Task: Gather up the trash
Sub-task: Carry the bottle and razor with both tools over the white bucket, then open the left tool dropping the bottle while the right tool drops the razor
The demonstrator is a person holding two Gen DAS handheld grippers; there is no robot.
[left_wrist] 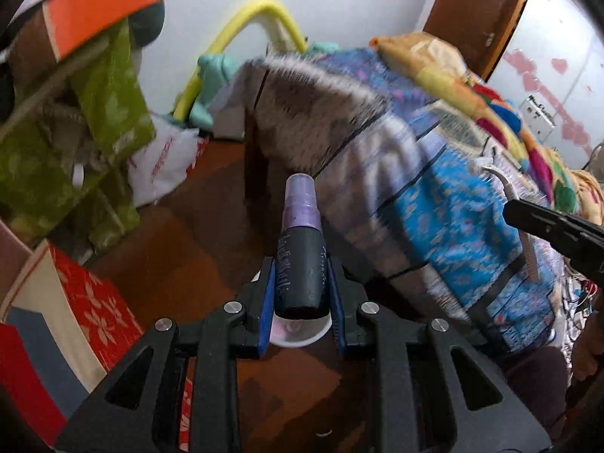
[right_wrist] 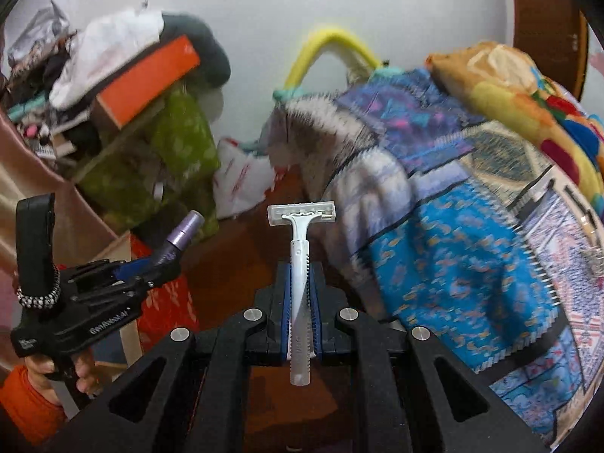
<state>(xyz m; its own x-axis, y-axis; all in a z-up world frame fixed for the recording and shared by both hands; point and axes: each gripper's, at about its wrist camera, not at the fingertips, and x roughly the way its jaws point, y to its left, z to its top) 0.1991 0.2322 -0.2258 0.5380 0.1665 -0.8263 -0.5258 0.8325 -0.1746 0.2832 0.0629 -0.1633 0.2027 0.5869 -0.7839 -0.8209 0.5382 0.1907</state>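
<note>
Left gripper (left_wrist: pixel 301 283) pinches a dark cylindrical spray bottle (left_wrist: pixel 301 260), purple cap forward. Right gripper (right_wrist: pixel 301 294) pinches a white plastic razor (right_wrist: pixel 301 283), blade forward.

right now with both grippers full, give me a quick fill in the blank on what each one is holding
1. The left gripper is shut on a small spray bottle with a ____ cap.
2. The right gripper is shut on a white disposable ____.
3. The razor has its head pointing ____ from the gripper.

Missing words: purple; razor; away
</note>
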